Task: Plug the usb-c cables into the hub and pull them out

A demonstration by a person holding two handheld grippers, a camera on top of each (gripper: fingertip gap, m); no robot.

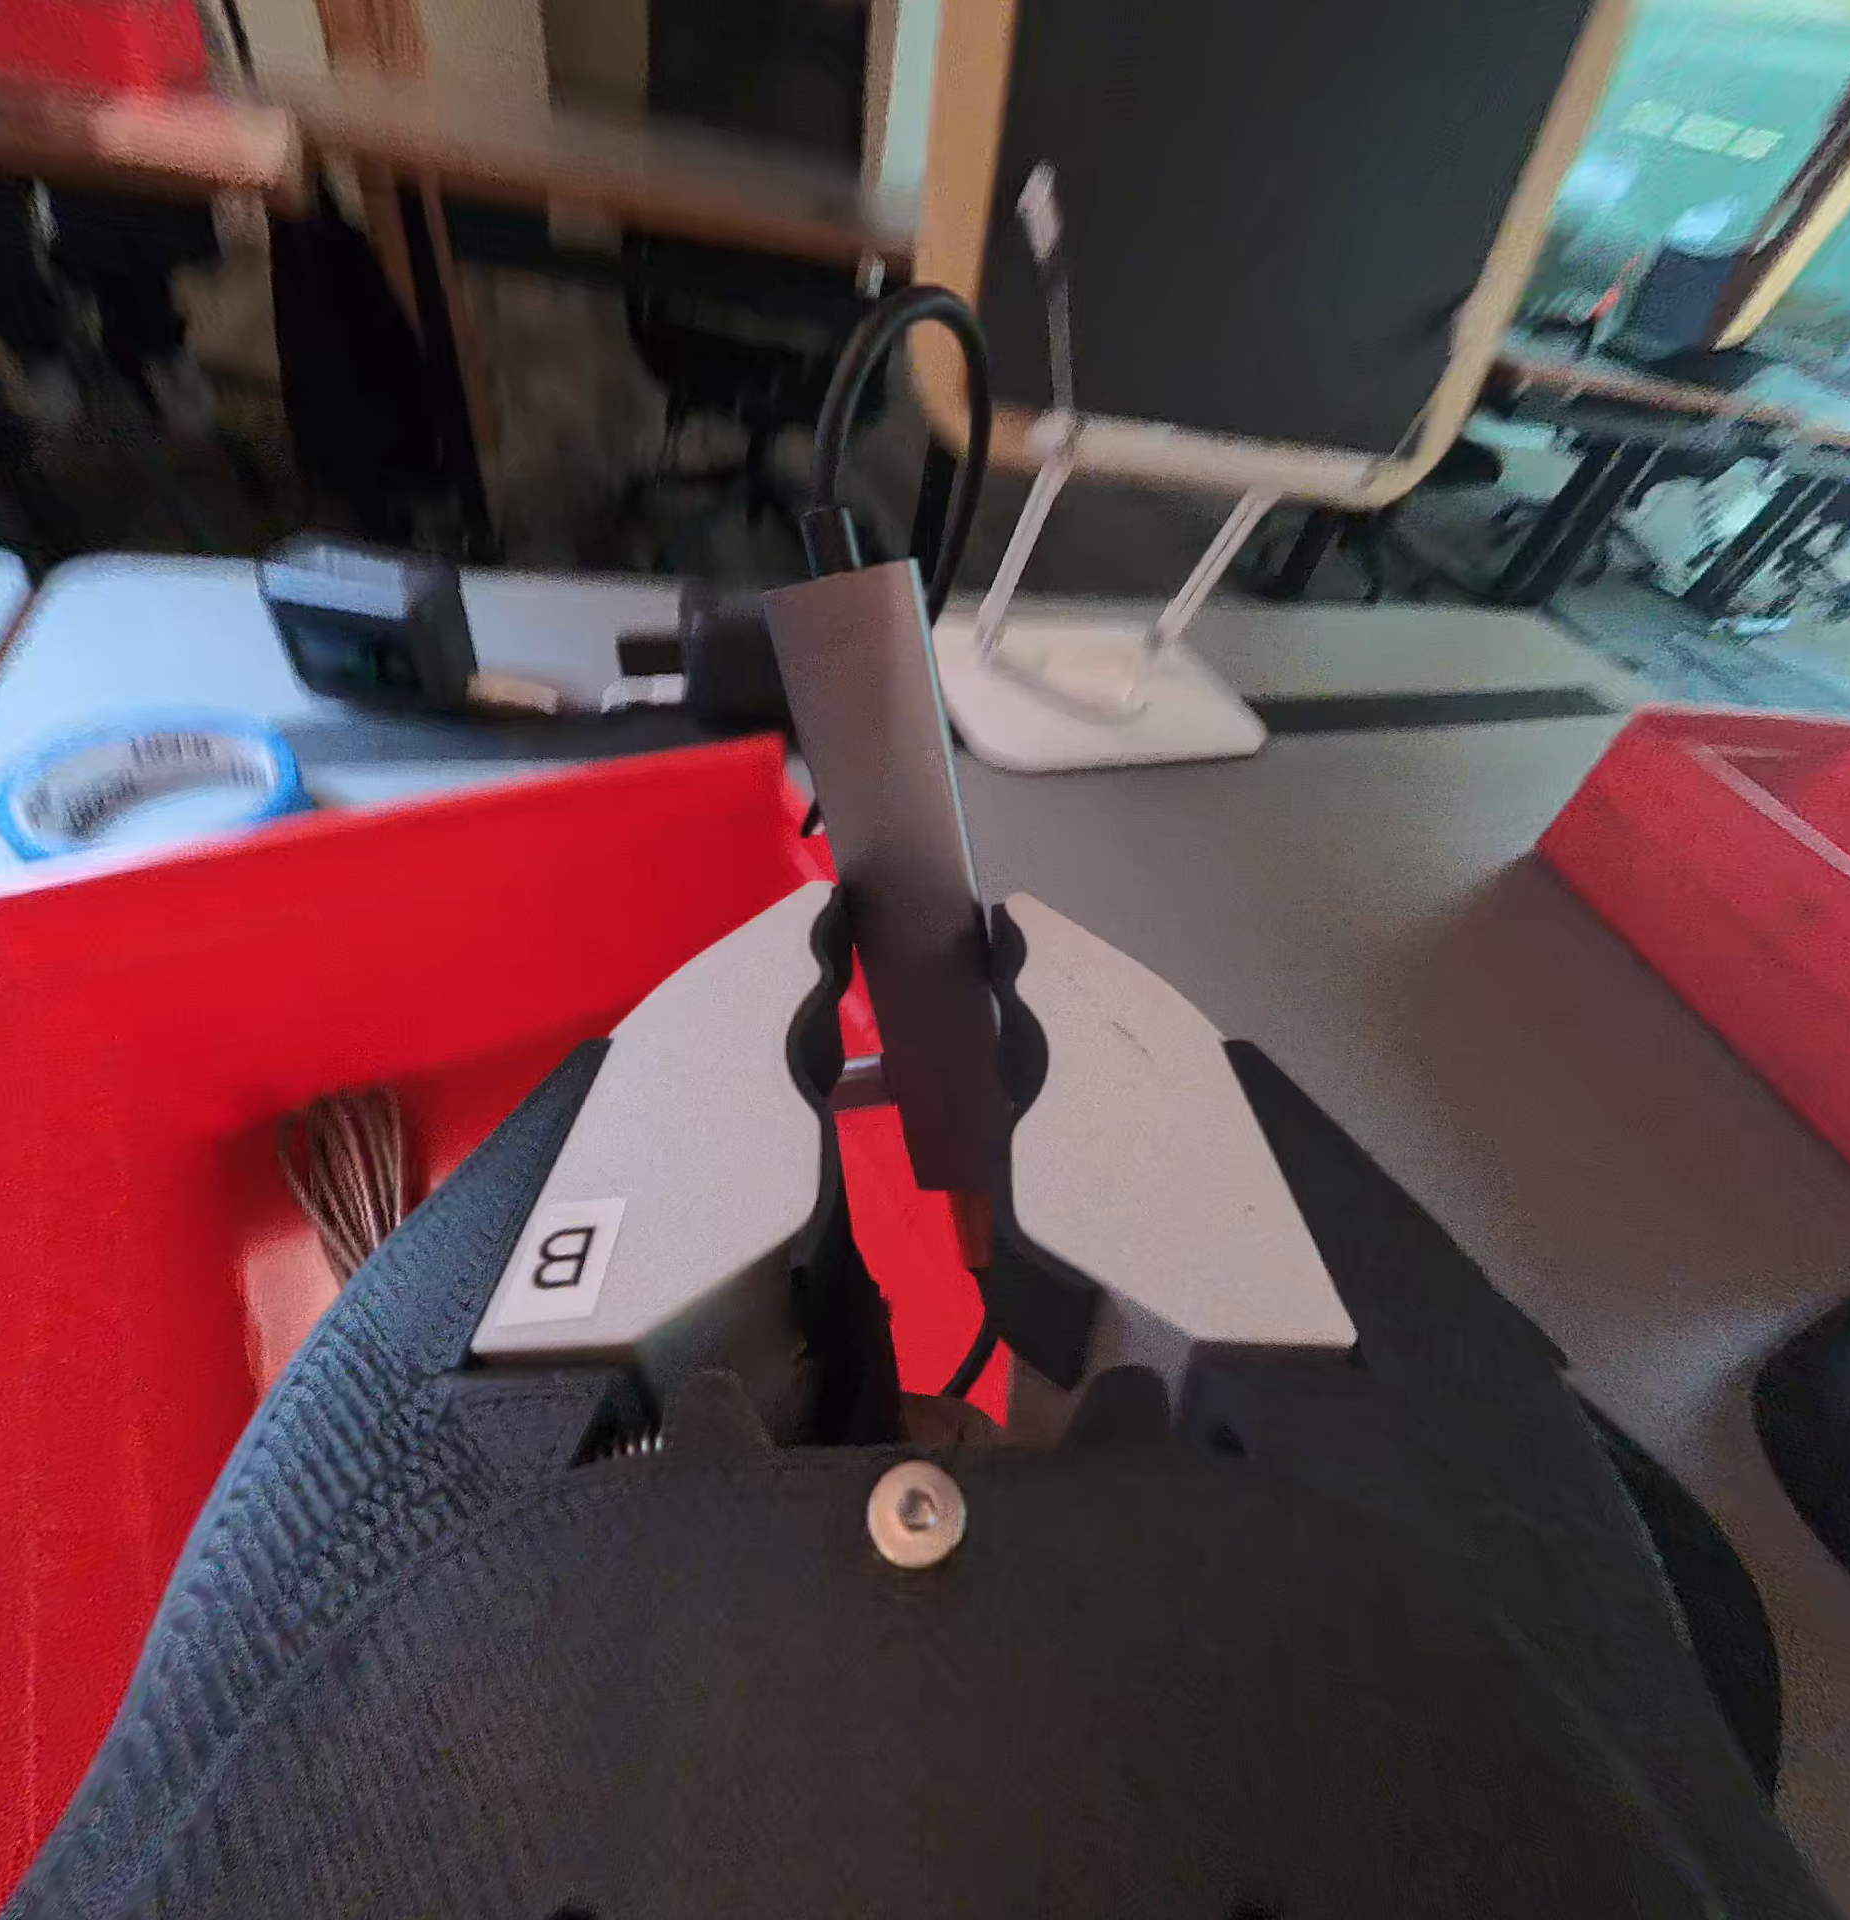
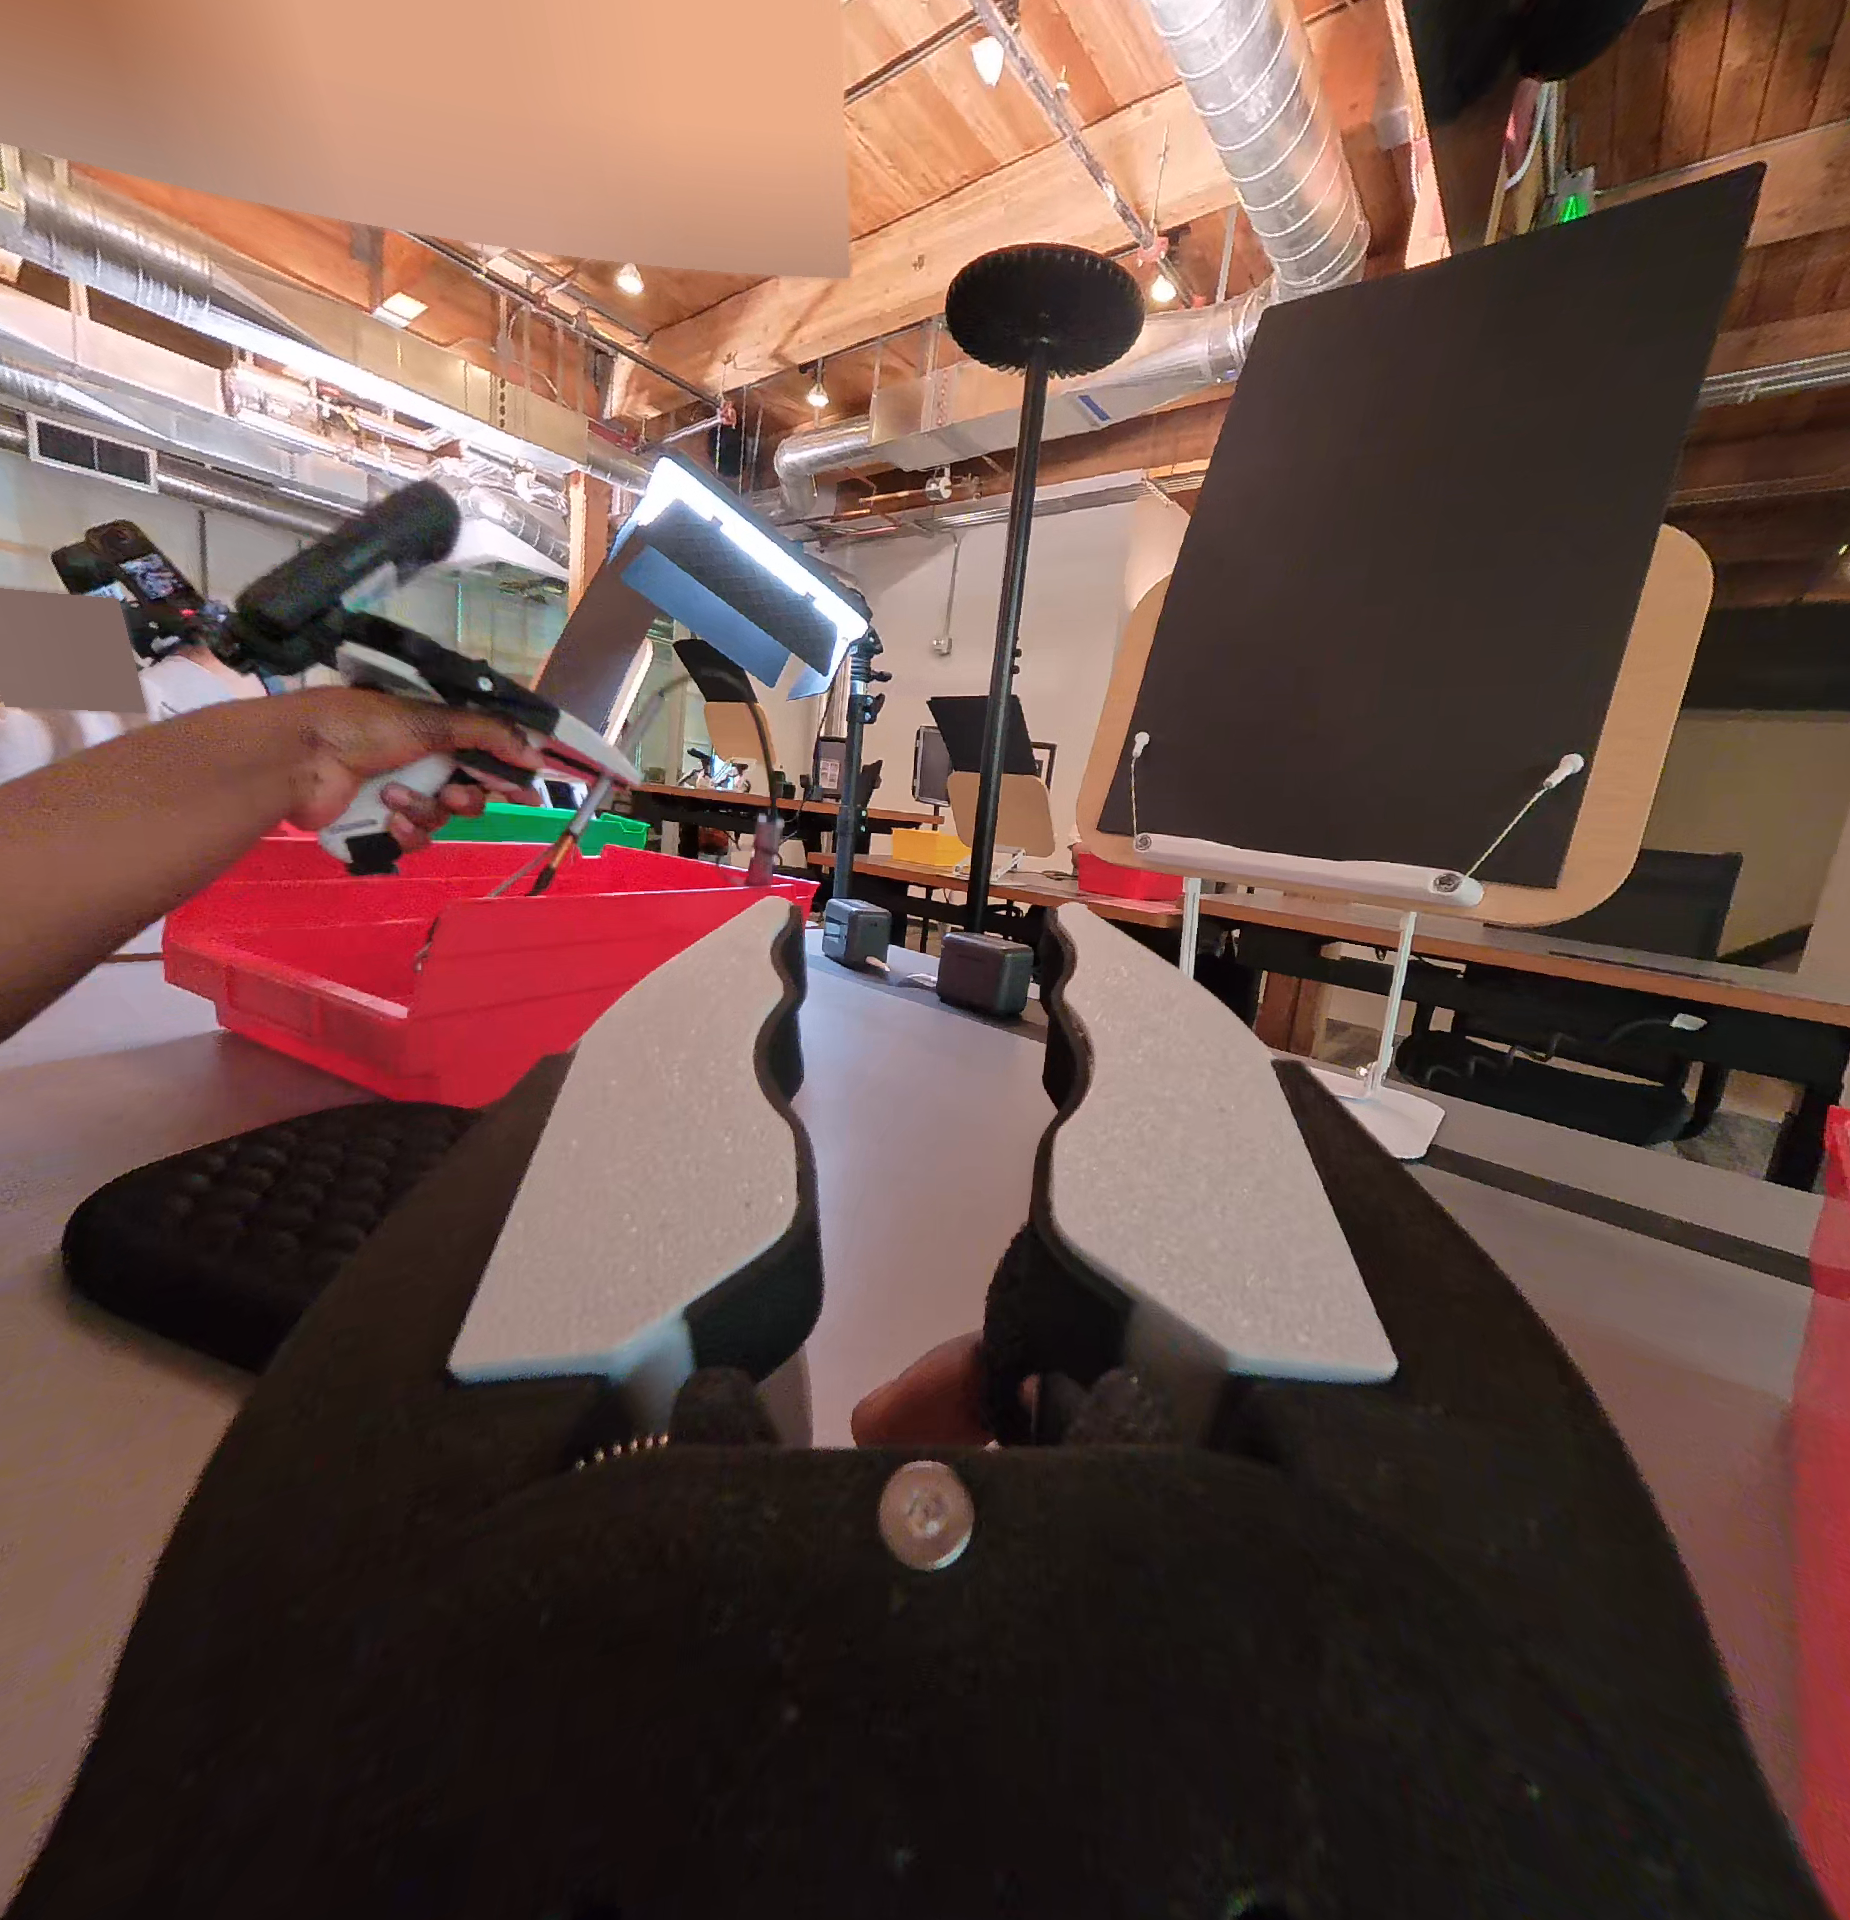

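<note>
1. The grey worktop (image 2: 921, 1122) carries everything; the stretch ahead of the right hand-held gripper is bare.
2. A black board on a white stand (image 2: 1420, 540) rises at the worktop's far right side.
3. A red bin (image 1: 381, 935) sits at the left, directly below and behind the hub; a second red bin (image 1: 1731, 862) lies at the right, well apart from it.
4. A black textured pad (image 2: 235, 1236) lies just beside the left bin's near edge.
5. The right hand-held gripper (image 2: 921, 997) hovers low over the worktop, its fingers spread wide with nothing between them.
6. The left hand-held gripper (image 1: 916, 935) is clamped on the hub, raised above the left bin.
7. A blue tape roll (image 1: 152, 779) rests beyond the bin.
8. The grey USB hub (image 1: 890, 790) stands nearly upright between the pads, its black cable (image 1: 900, 405) looping over the top.
</note>
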